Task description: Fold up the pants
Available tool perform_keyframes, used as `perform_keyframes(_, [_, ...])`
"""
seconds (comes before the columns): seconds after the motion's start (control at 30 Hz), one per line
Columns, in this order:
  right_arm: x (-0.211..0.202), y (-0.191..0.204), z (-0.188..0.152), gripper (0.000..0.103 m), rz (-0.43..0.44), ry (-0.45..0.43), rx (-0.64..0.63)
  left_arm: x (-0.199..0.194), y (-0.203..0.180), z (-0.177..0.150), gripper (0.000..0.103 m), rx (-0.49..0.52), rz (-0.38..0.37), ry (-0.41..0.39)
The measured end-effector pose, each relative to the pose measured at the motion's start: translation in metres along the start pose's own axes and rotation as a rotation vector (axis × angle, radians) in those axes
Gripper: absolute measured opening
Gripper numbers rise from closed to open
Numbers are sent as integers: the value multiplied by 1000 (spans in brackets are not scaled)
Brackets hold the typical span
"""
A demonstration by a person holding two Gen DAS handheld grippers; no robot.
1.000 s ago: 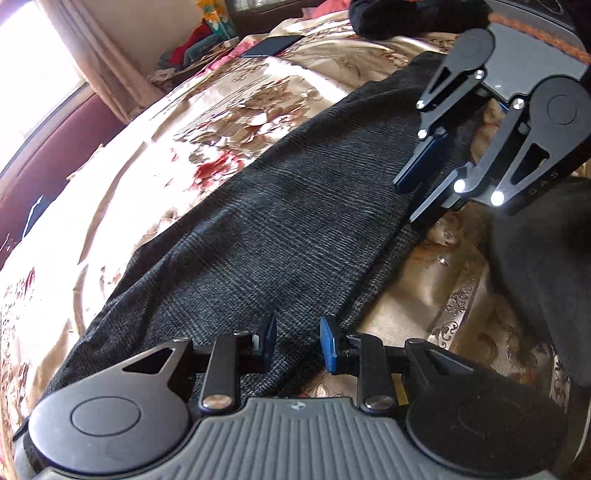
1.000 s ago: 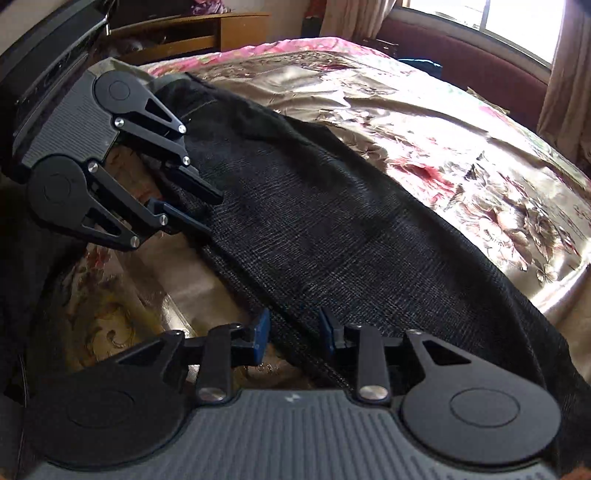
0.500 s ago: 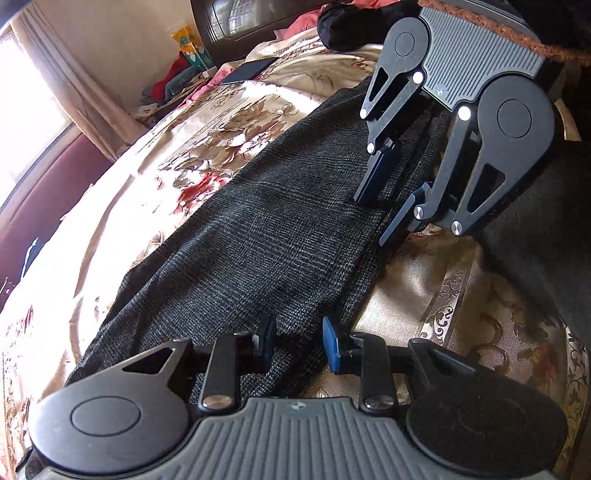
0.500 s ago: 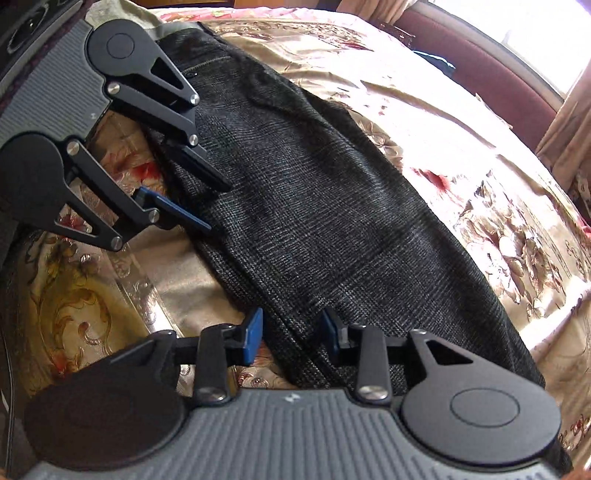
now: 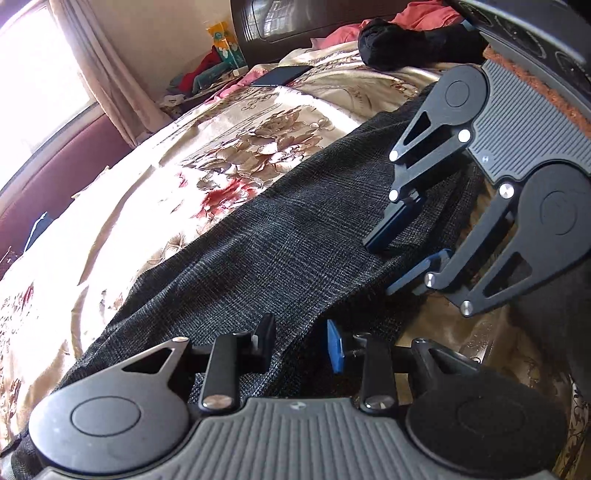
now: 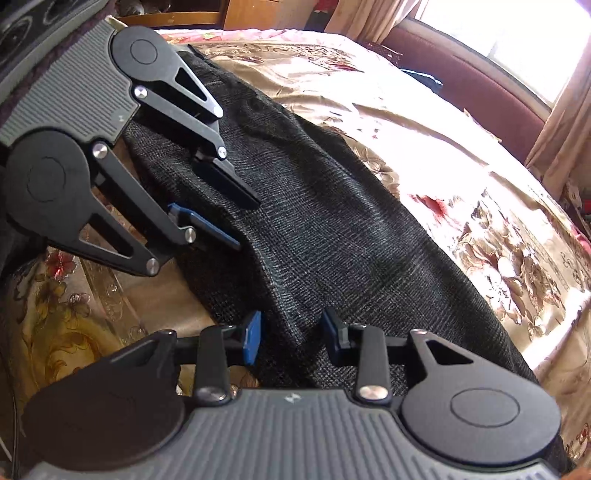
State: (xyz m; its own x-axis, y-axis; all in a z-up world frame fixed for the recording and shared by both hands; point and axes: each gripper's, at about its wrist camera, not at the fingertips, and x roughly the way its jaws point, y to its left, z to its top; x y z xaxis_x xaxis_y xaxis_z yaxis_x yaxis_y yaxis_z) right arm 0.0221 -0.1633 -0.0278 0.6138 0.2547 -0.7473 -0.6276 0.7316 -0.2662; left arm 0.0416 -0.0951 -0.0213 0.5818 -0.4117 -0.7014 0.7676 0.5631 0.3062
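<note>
Dark grey checked pants (image 5: pixel 266 243) lie lengthwise on a floral gold bedspread (image 5: pixel 155 192); they also show in the right wrist view (image 6: pixel 332 236). My left gripper (image 5: pixel 301 341) is open, its jaws on either side of the pants' near edge, which is lifted between them. My right gripper (image 6: pixel 291 334) is open around the same edge further along. Each gripper shows in the other's view: the right one (image 5: pixel 384 266) and the left one (image 6: pixel 245 221), jaws apart with the fabric edge between them.
A black garment (image 5: pixel 406 44) and pink cloth lie near the dark headboard. A dark phone (image 5: pixel 280 75) lies on the bedspread. A maroon padded ledge (image 6: pixel 472 85) runs under the window, with curtains. A wooden cabinet (image 6: pixel 192 14) stands beyond the bed.
Both grippers have moved closer to the pants' near edge and to each other. The fabric edge now rises between both pairs of jaws.
</note>
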Motion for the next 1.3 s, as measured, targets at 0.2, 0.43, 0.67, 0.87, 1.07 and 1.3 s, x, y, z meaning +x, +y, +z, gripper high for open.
perform_keyframes(0.2, [-4,-13,4,10,23,4,80,-3,-10,-10,46,85,8,18])
perform_keyframes(0.43, [-17,-24,14,8,47,-24,142,5,-11,-8,31,77,59,9])
perform_keyframes(0.67, [10,1,6,20,-11,-5,4,7,11,-1,23,-67,25,20])
perform_keyframes(0.87, [-20,-8,14,3,-7,-38,92,-8,4,-2,22,-23,-8,16])
perform_keyframes(1.07, [3,4,-2,6,49,35,129,4,-10,-15,22,3,-23,85])
perform_keyframes(1.3, [-23,-21,-12,27,15,25,243,-5,-8,-21,25,45,-2,93])
